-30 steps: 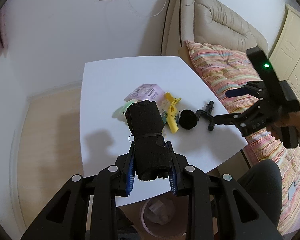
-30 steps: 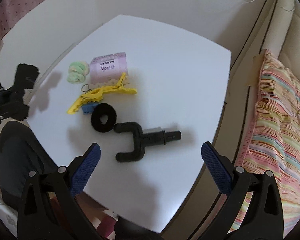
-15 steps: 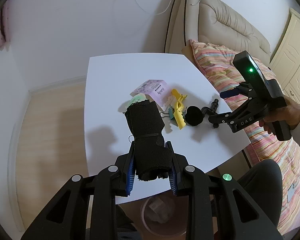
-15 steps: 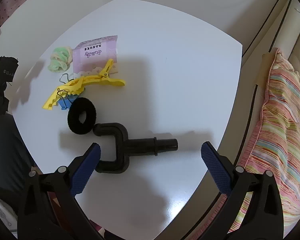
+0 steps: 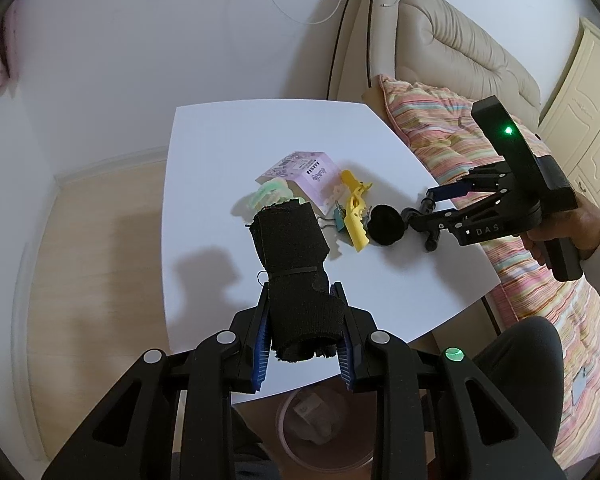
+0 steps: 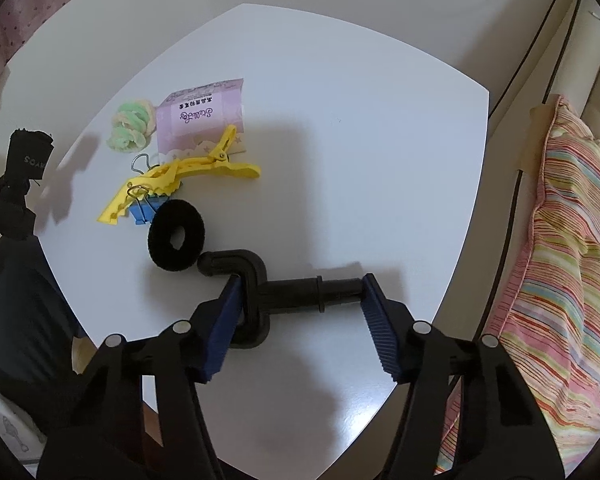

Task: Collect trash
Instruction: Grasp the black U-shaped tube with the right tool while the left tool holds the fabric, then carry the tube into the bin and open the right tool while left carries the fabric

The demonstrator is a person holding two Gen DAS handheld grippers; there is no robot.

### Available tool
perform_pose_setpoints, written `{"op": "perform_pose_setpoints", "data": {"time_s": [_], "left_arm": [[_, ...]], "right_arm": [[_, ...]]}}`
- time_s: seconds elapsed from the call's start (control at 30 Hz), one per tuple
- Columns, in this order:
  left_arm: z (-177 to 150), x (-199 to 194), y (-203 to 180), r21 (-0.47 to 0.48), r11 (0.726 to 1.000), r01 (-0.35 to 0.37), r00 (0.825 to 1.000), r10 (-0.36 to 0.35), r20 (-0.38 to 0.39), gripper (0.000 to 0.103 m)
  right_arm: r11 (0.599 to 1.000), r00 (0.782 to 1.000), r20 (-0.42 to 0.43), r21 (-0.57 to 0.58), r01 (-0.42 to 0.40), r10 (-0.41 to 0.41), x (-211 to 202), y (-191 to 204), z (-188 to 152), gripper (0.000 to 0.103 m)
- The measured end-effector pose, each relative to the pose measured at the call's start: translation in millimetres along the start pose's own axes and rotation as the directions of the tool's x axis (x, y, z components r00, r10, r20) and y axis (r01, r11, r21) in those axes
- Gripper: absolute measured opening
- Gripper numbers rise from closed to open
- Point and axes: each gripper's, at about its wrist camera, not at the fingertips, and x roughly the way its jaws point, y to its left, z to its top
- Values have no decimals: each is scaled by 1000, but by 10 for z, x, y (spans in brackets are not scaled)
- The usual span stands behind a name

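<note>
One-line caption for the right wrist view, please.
Right gripper straddles the black hook-shaped part on the white table, jaws open.

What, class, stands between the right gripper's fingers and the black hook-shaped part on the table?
Nothing visible: the right gripper already straddles the black hook-shaped part, fingers on either side. The black foam ring lies beside the hook, outside the fingers.

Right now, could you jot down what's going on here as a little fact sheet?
left gripper: jaws shut on rolled black fabric piece, held above the white table
right gripper: jaws either side of black hooked plastic fitting, not yet clamped
on table: yellow plastic clip, black foam ring, purple paper packet, green scrunchie
bin: round wastebasket under table edge
</note>
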Motion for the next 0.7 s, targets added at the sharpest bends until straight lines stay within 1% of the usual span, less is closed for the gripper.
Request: {"op": "perform_pose_setpoints", "data": {"time_s": [0.17, 0.3, 0.43, 0.7], "left_arm": [[0, -17, -15, 6, 1000, 1, 1000, -1, 6, 27], [3, -40, -22, 12, 1000, 1, 1000, -1, 13, 27], [3, -88, -64, 27, 1000, 6, 1000, -7, 21, 27], [-12, -311, -235, 76, 997, 14, 998, -18, 57, 27]], "right_arm": [[1000, 1000, 11, 16, 25, -26, -42, 44, -41, 59], [998, 999, 44, 48, 30, -32, -159, 56, -99, 59], [997, 996, 87, 77, 25, -32, -358, 129, -203, 59], [998, 980, 197, 59, 6, -17, -848, 496, -491, 59]]}}
